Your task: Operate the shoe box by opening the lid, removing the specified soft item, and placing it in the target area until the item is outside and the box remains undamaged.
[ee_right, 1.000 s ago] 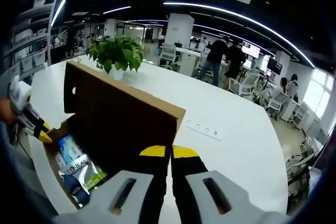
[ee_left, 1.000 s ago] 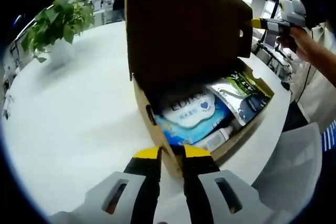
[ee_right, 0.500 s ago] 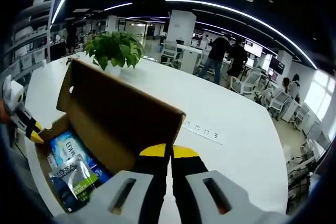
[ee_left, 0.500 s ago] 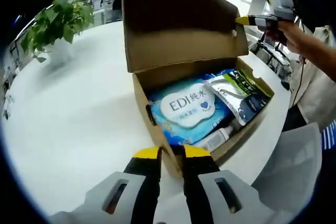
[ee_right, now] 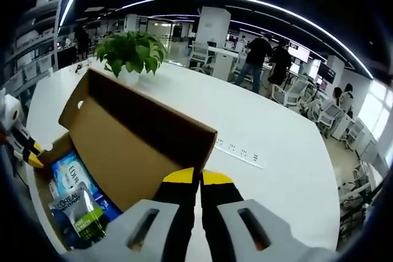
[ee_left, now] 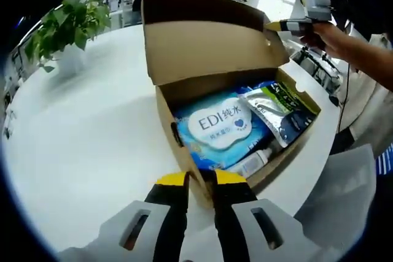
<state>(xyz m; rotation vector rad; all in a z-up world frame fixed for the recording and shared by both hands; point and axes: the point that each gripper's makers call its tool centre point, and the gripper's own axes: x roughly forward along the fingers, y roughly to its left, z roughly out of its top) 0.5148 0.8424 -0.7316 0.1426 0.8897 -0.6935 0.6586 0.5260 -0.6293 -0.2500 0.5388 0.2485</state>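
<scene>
A: What do the left tongs [ee_left: 199, 179] have hold of?

B: The near corner of the cardboard box [ee_left: 184, 151]; their yellow-tipped jaws are pinched onto its wall.

A: And the lid [ee_left: 206, 38]?

B: Raised, leaning back from the far edge. The right tongs [ee_left: 270, 26], held by a hand [ee_left: 328, 32], grip its upper right corner.

A: What's inside?

B: A blue pack of wipes [ee_left: 221, 130] marked "EDI", a silver and green pouch [ee_left: 279, 111] beside it on the right, and a small white tube [ee_left: 252, 162] along the near side.

A: Around the box?

B: A white desk [ee_left: 86, 127] with a leafy potted plant [ee_left: 64, 26] at its far left.
</scene>
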